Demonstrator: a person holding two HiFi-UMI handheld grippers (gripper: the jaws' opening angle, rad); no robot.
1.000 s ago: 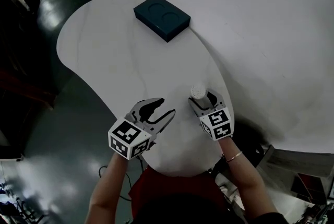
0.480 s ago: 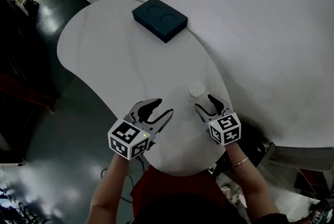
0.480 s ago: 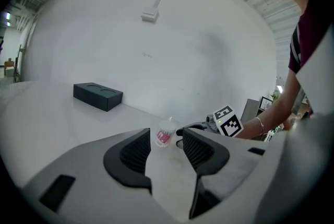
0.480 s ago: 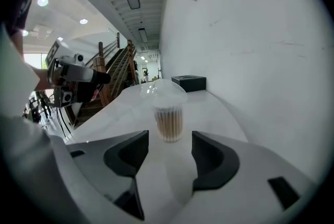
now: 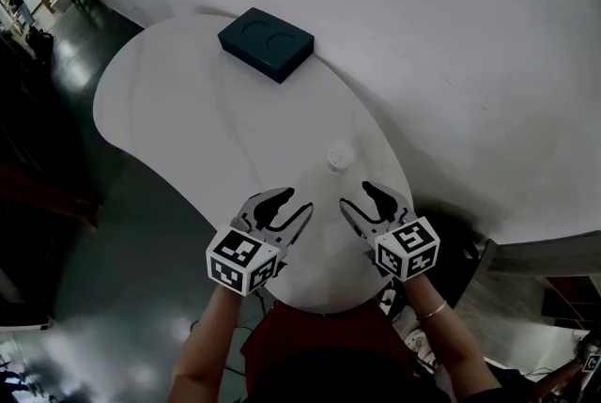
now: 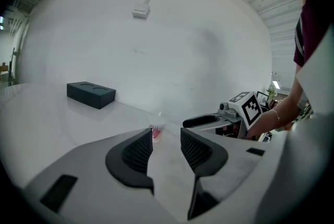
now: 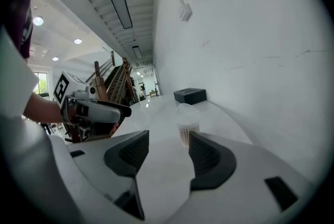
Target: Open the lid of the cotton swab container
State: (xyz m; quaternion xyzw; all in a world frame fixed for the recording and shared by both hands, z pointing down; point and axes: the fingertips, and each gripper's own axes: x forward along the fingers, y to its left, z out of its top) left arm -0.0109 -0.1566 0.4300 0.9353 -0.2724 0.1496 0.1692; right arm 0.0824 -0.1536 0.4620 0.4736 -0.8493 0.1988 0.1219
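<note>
So there's a dark box point(image 5: 266, 42) well behind the cotton swab container point(image 5: 338, 155), off to its left by the wall. The left gripper point(image 5: 297, 204) hangs near the container, on its near-left side, with its jaws closing on nothing at all. The container stands upright on the white table point(image 5: 169, 110), lid on, and neither gripper touches it. The right gripper point(image 5: 357, 196) is just short of it, jaws apart and empty.

head: steeply down over table point(image 5: 188, 110) | gripper views: low along it | shared: swab container point(image 5: 338, 154), dark box point(image 5: 266, 42)
</note>
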